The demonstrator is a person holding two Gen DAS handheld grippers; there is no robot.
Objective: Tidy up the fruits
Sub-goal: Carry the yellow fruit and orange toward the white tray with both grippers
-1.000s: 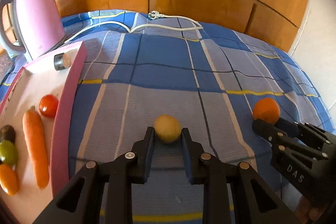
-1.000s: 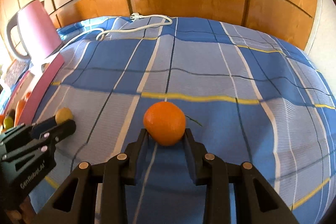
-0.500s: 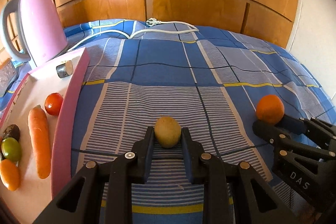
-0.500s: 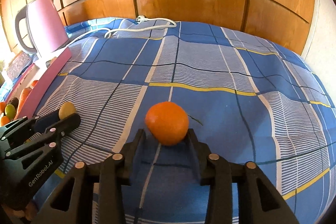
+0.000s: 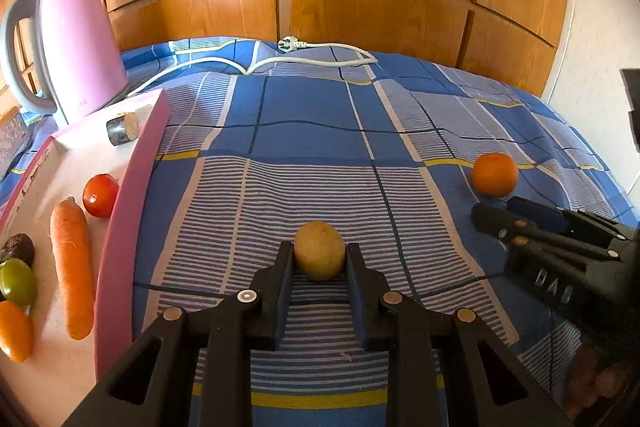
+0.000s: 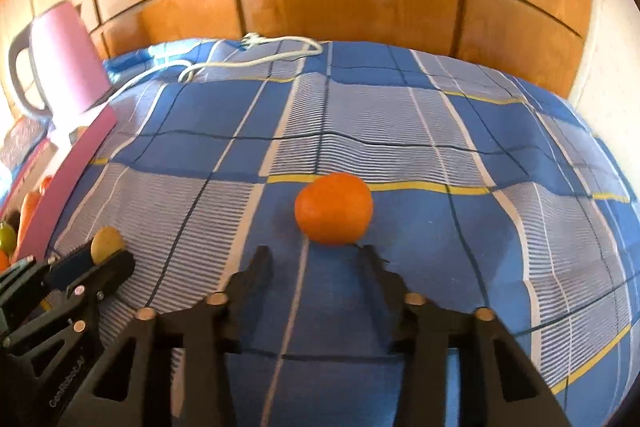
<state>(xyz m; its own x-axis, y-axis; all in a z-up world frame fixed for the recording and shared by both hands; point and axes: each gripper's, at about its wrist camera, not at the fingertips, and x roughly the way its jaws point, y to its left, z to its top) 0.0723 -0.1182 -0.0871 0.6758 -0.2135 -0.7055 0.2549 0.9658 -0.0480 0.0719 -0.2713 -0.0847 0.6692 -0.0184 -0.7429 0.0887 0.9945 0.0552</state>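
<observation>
Orange fruit (image 6: 334, 209) sits just ahead of the right gripper (image 6: 316, 255), fingers apart and closing on nothing, while left gripper (image 5: 320, 259) clamps the potato (image 5: 320, 255).

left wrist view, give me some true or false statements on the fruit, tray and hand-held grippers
1. The left hand-held gripper is shut on the potato. True.
2. The orange is gripped by the right hand-held gripper. False: it lies on the cloth, just beyond the open fingertips.
3. A carrot lies in the tray. True.
4. The kettle is blue. False: it is pink.
</observation>
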